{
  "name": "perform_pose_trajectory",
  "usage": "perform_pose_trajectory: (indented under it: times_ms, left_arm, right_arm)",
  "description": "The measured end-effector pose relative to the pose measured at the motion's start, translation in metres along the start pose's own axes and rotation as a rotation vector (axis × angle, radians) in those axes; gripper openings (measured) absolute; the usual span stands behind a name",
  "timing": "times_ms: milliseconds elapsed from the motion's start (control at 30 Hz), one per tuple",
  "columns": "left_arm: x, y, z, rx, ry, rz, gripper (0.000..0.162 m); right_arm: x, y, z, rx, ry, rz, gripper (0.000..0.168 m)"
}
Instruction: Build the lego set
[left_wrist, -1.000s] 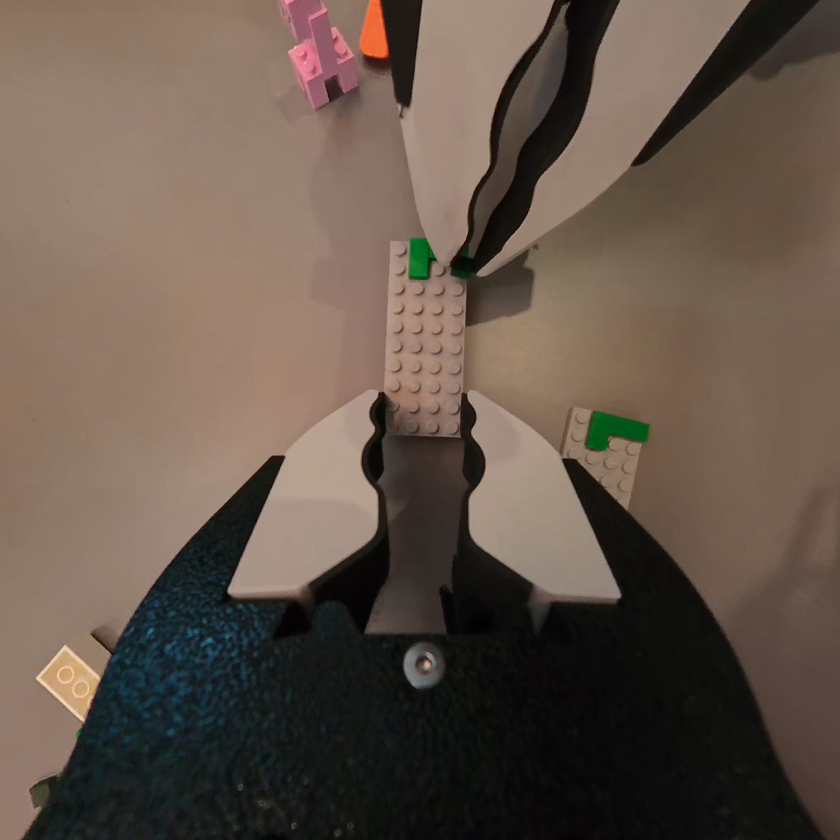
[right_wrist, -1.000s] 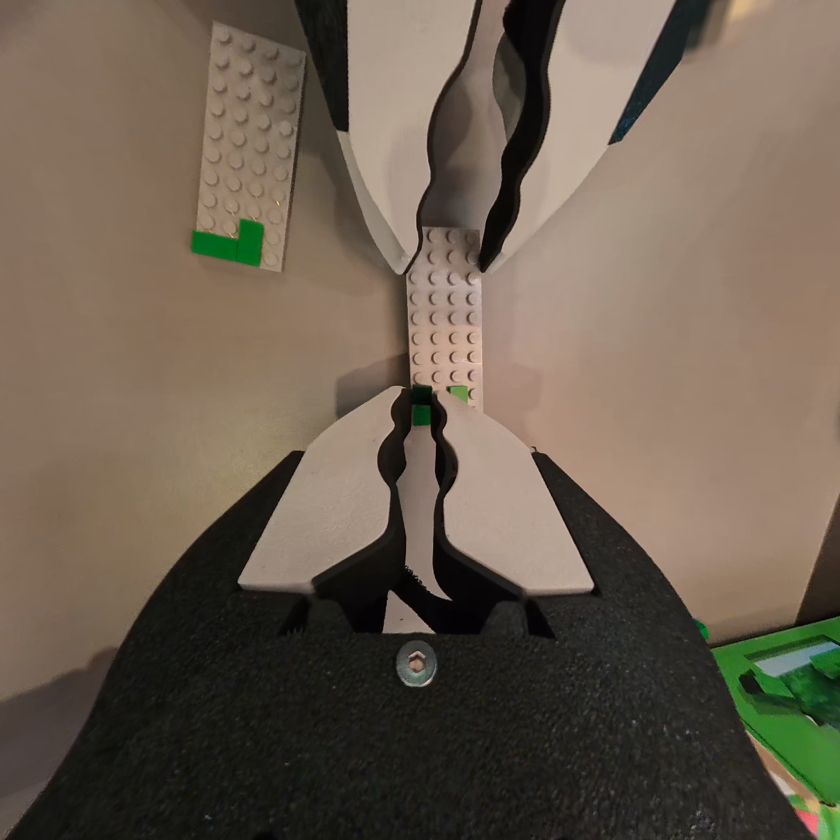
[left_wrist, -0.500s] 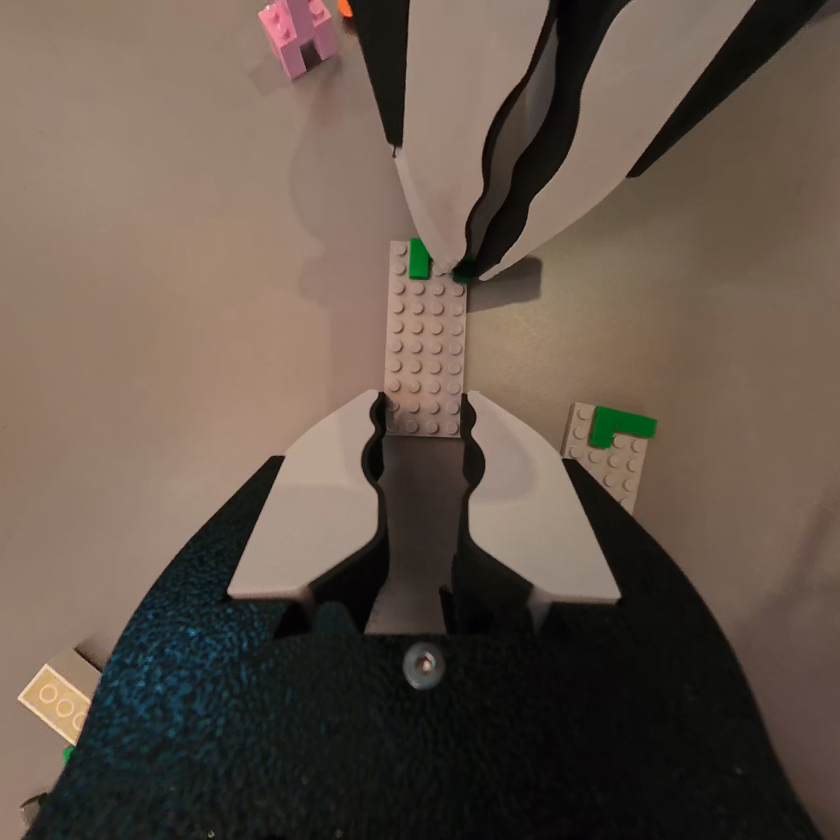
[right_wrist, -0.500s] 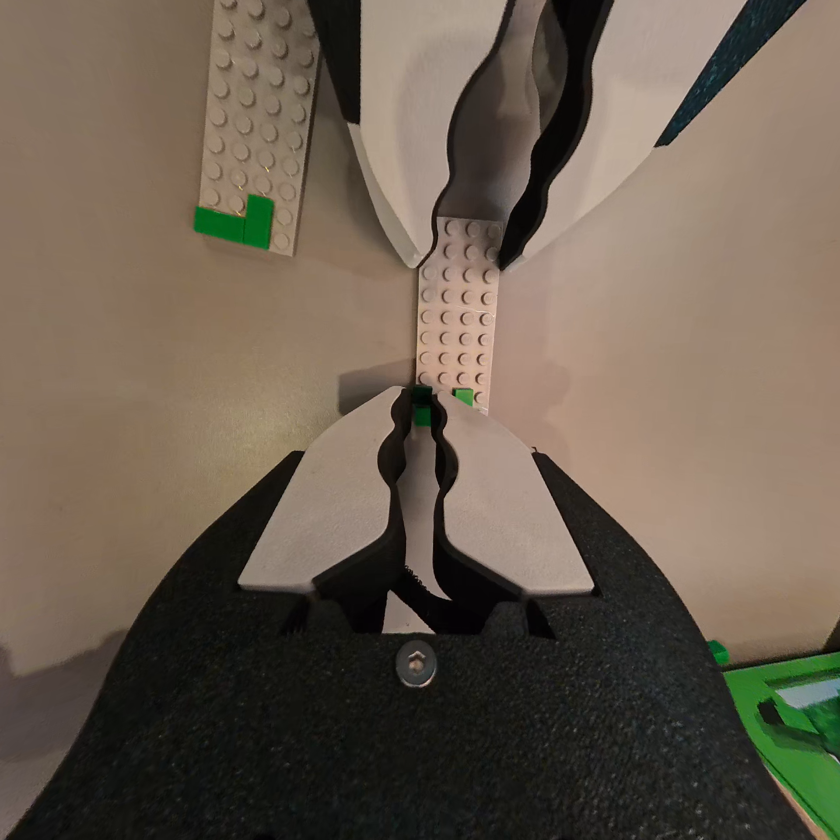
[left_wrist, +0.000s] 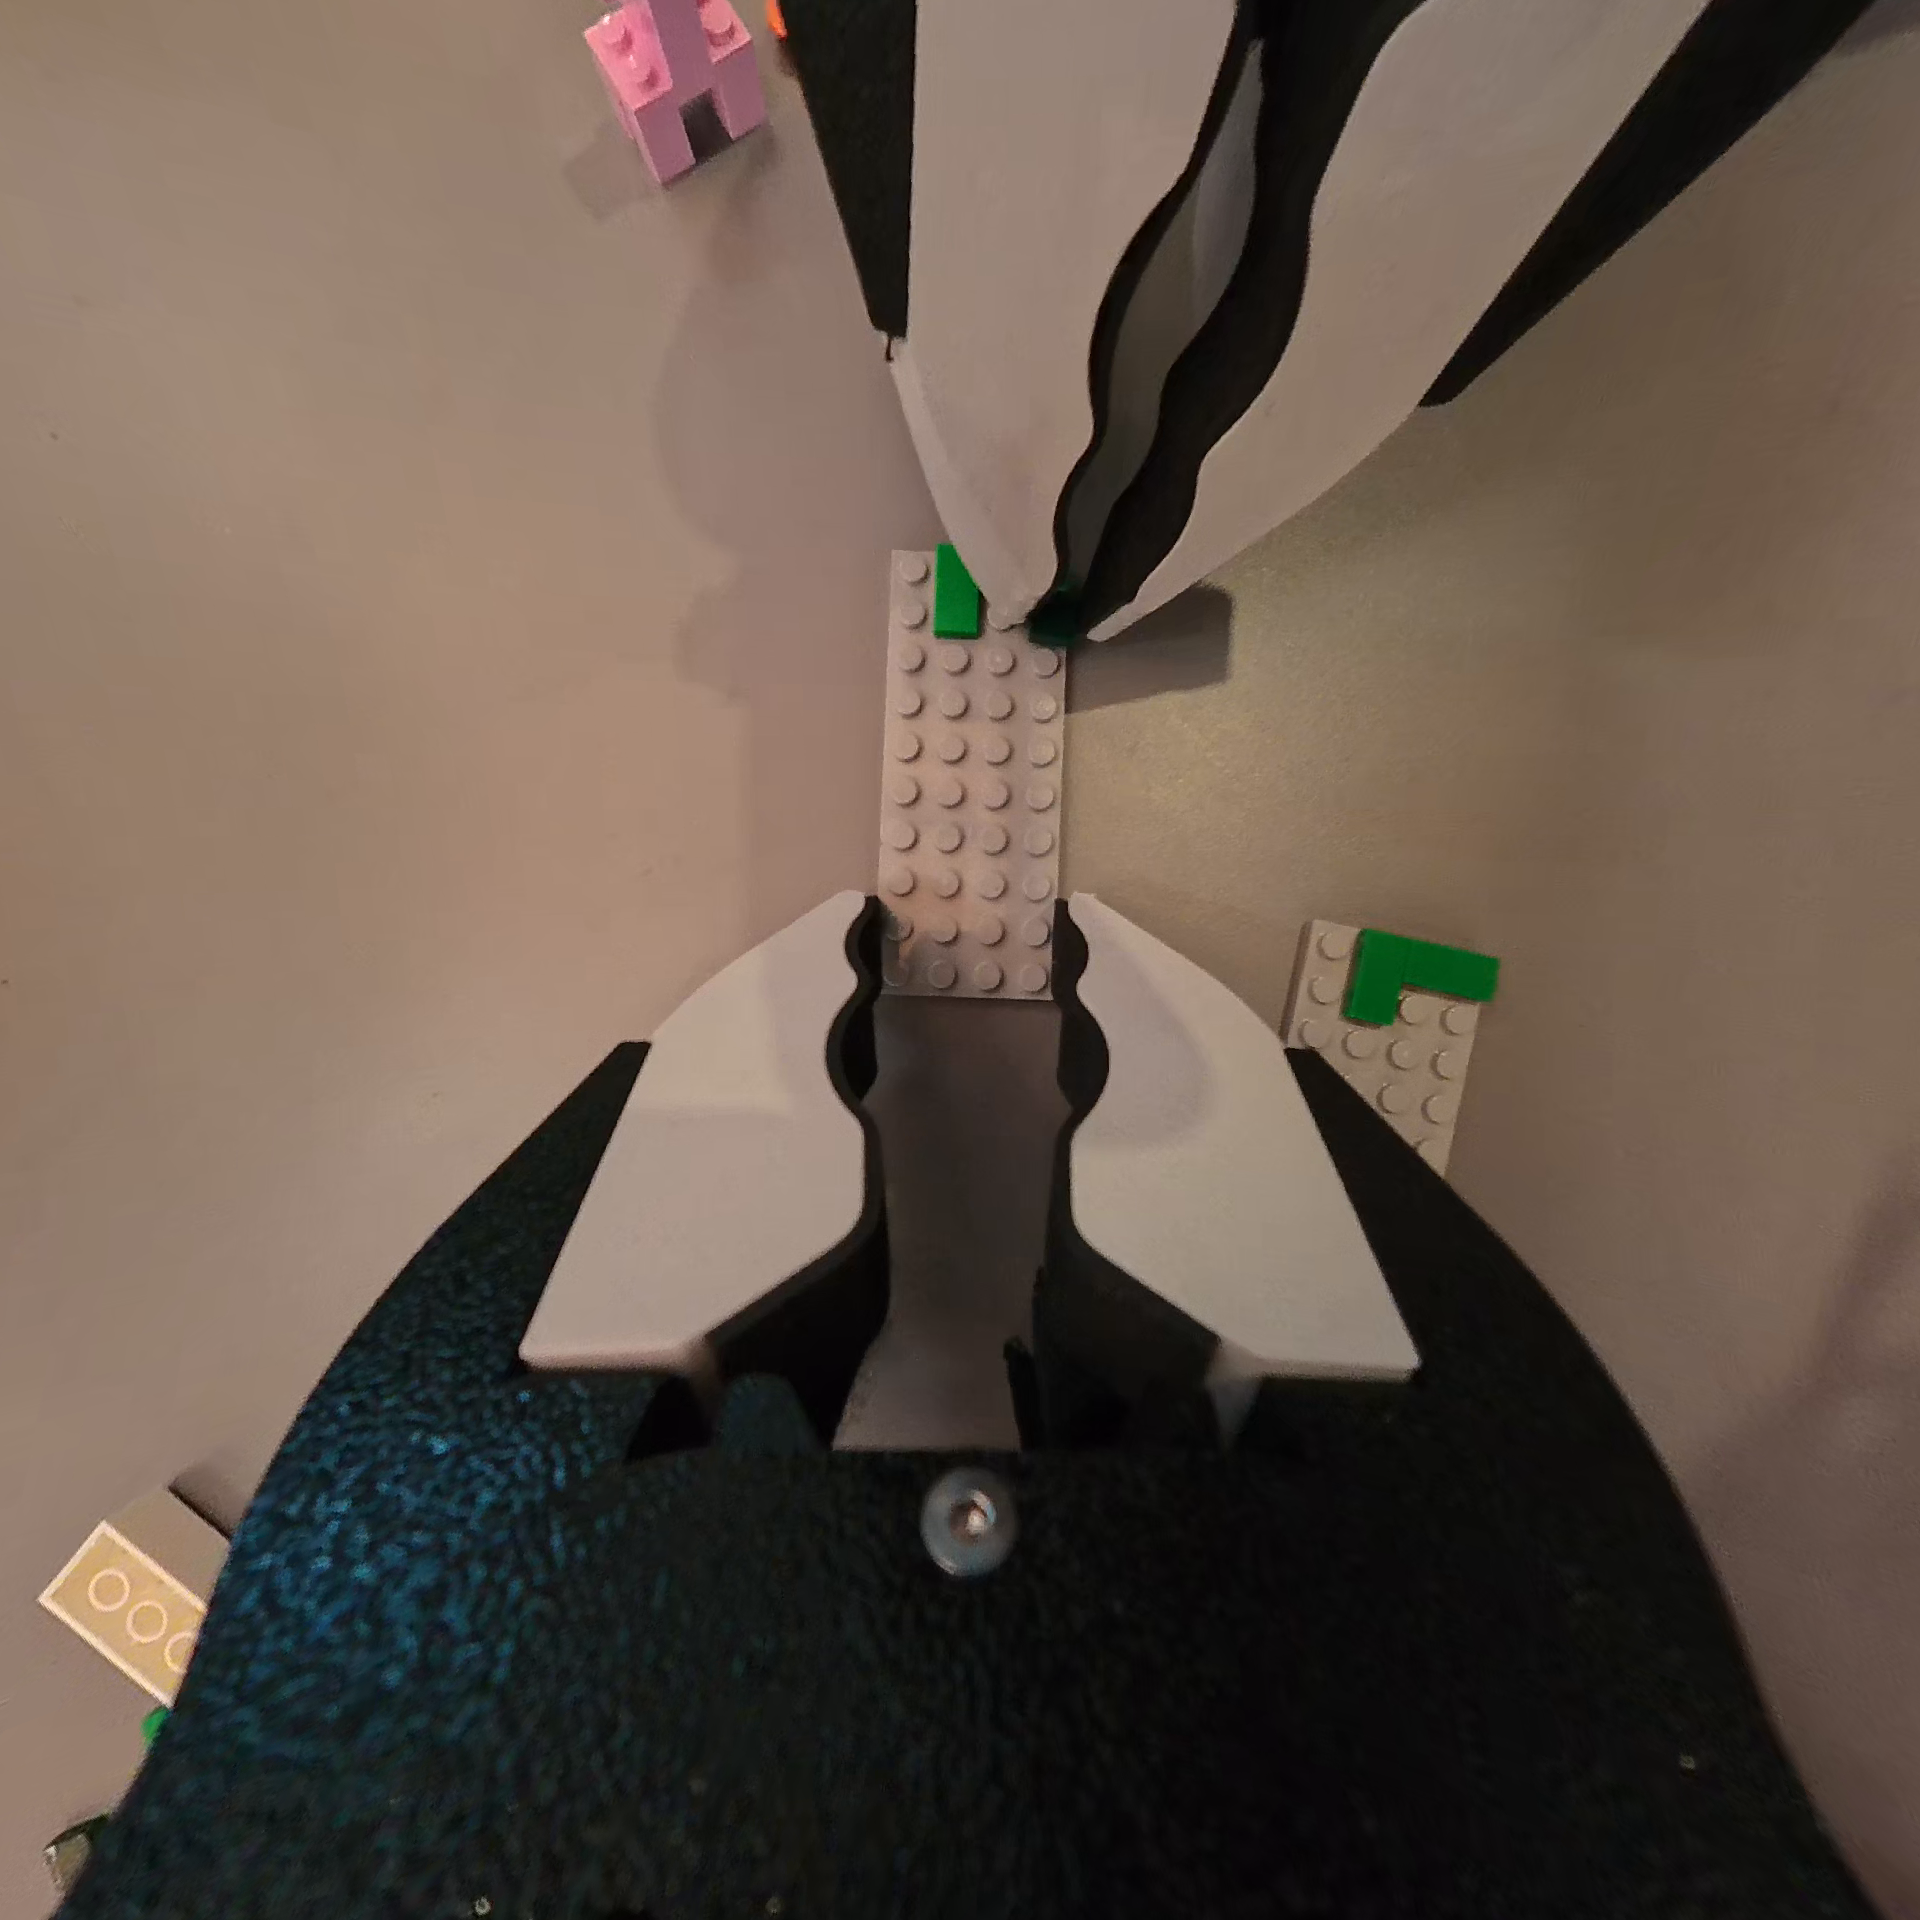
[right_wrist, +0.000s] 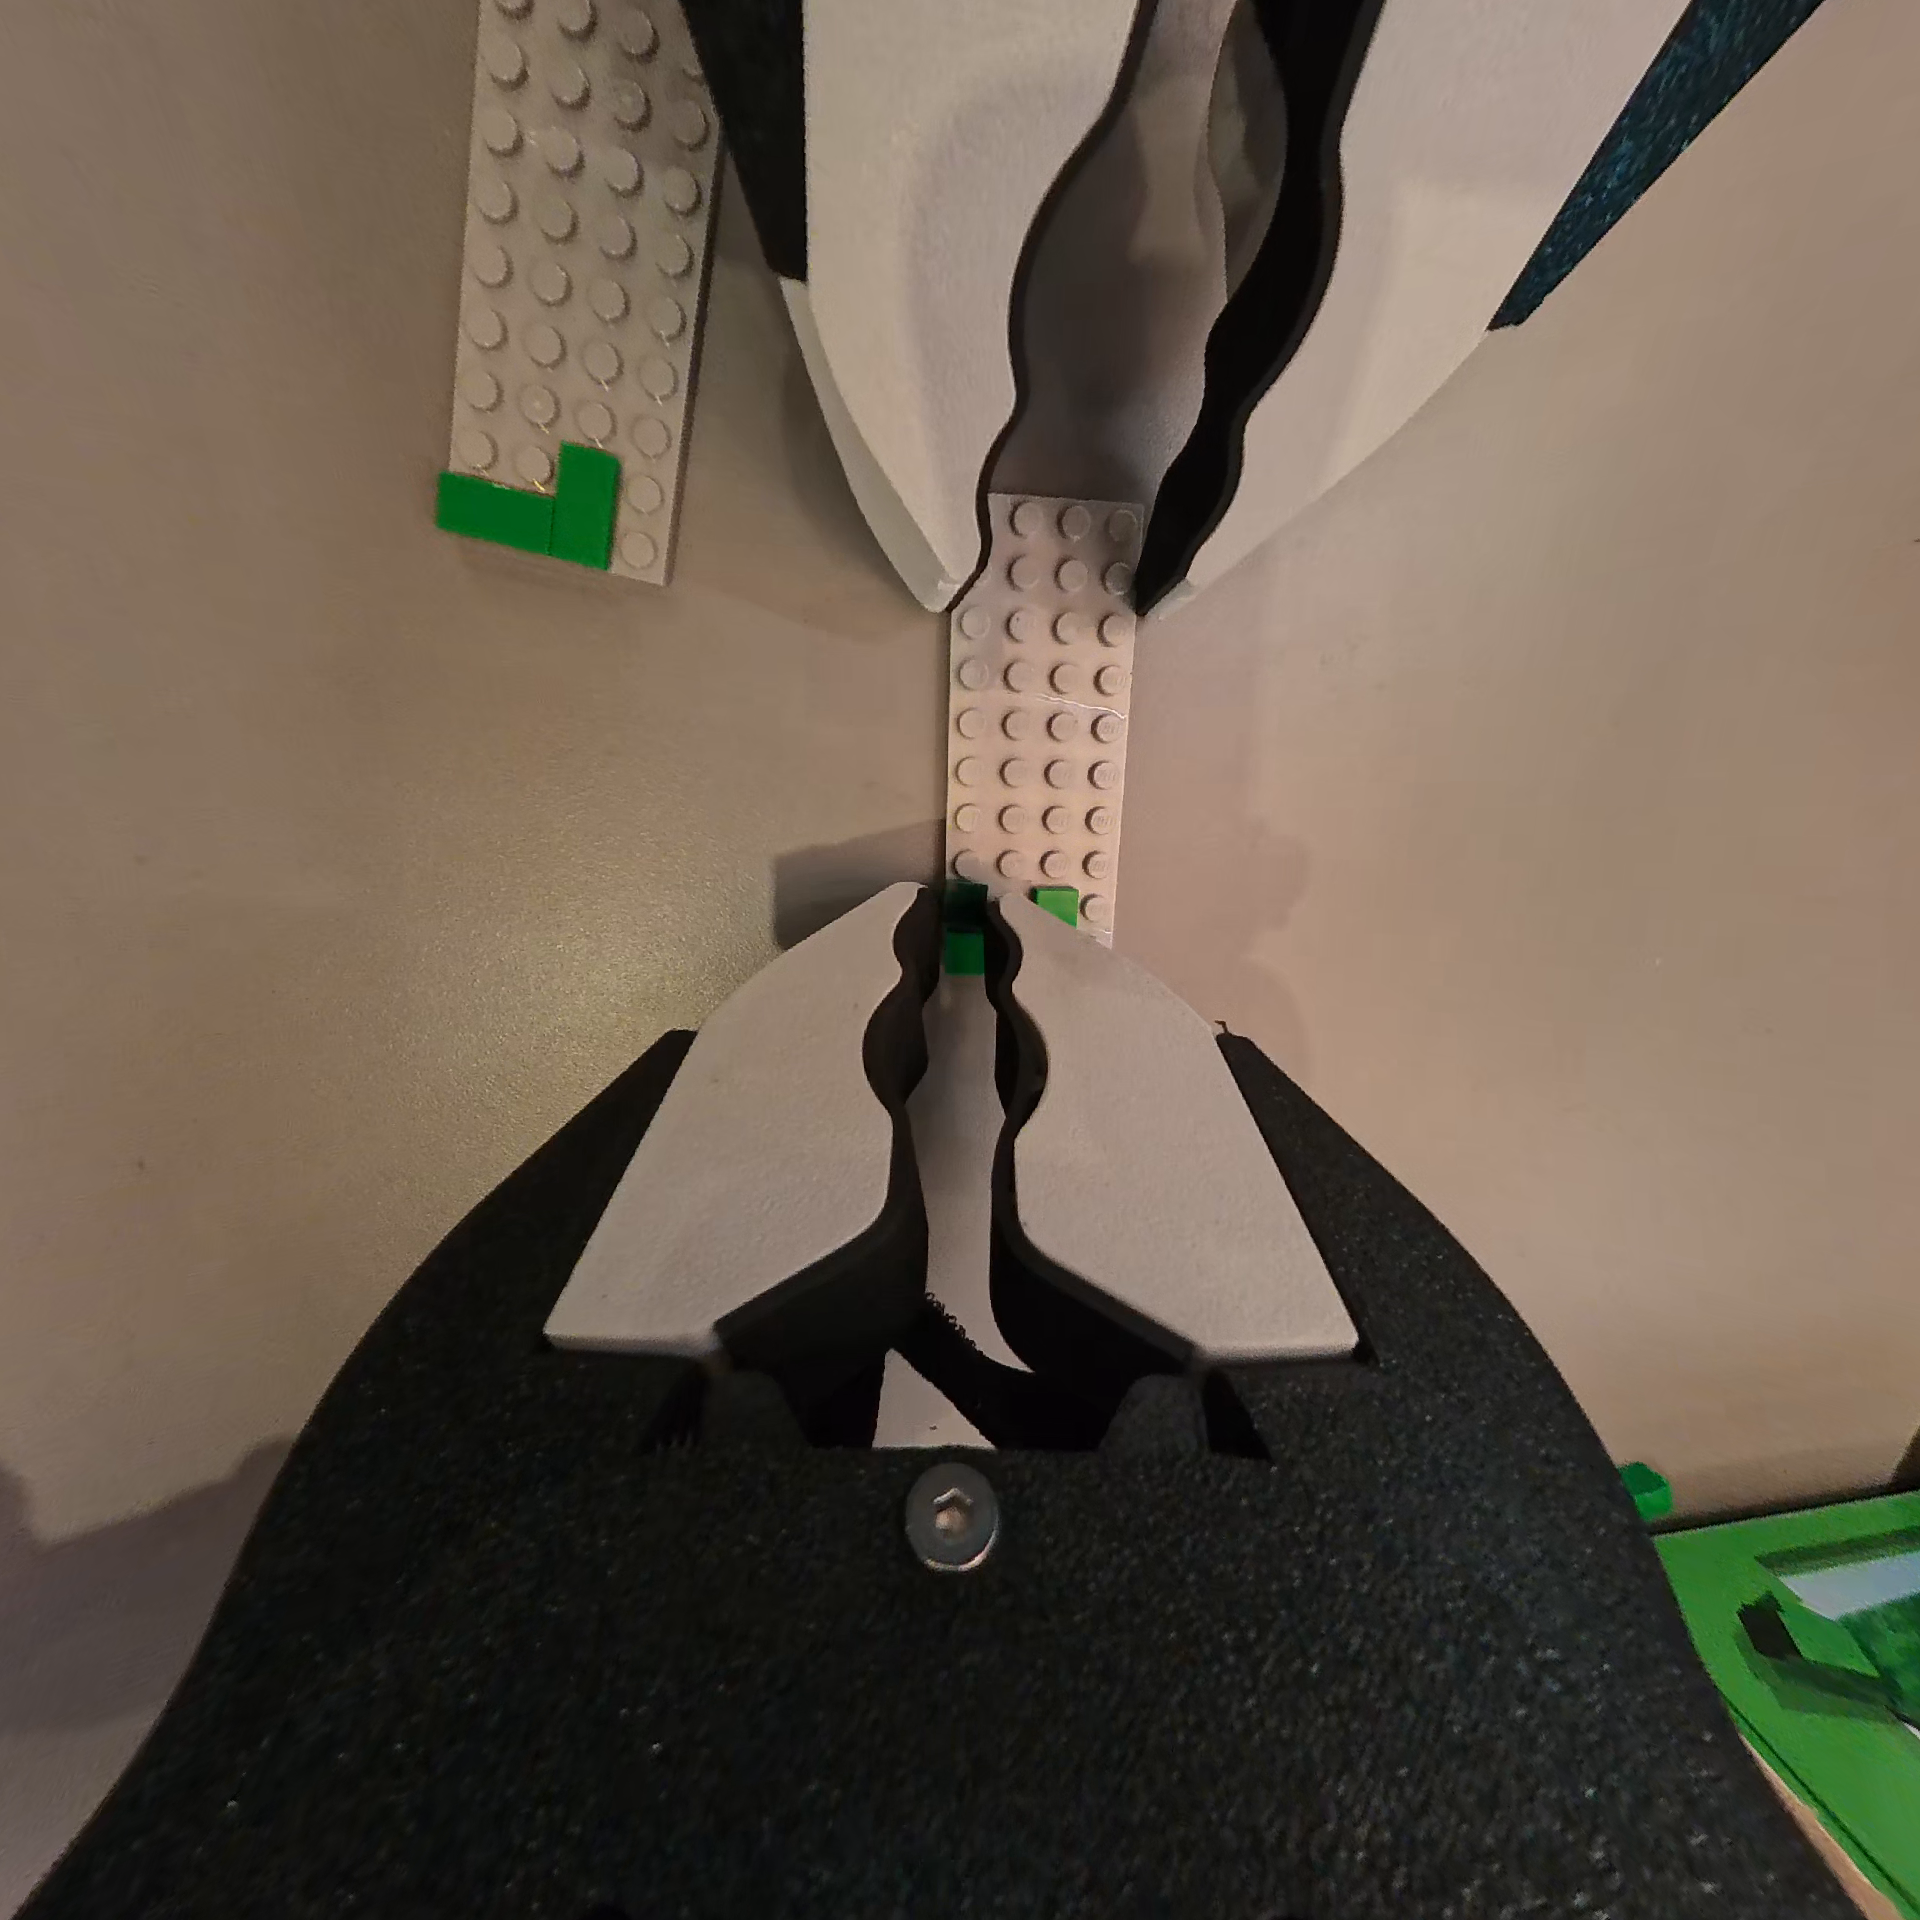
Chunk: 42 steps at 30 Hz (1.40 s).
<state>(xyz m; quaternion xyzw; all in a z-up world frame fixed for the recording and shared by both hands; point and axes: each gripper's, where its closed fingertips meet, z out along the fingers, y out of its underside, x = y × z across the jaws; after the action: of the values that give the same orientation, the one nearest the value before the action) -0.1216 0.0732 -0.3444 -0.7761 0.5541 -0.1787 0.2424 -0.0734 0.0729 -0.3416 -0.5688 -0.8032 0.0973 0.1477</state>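
**One gripper steadies, one places**

The left gripper (left_wrist: 966, 914) clamps the grey plate's (left_wrist: 977, 790) near end flat on the counter (left_wrist: 364, 675), so the right gripper (right_wrist: 961, 904), pinching a small green tile (right_wrist: 963, 940), can press it onto the far corner.

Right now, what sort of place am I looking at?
Probably a tabletop set up for toy brick building: a plain table with grey studded plates, a pink brick model and a green booklet.

Left hand-held gripper (left_wrist: 966, 914) half-spread; right hand-held gripper (right_wrist: 961, 914) pinched (tips opposed).
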Motion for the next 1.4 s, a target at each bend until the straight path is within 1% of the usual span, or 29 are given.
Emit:
perform_pose_trajectory:
  times_ms: [1300,1400]
  left_arm:
    - [0.0,0.0,0.0001,0.007,0.009,-0.009,0.031]
    - [-0.0001,0.0002,-0.0003,0.013,0.014,-0.009,0.031]
  right_arm:
    - [0.0006,-0.0006,0.0005,0.029,0.001,0.02,0.008]
    - [-0.0042,-0.0021,-0.0024,0.054,-0.022,0.033,0.008]
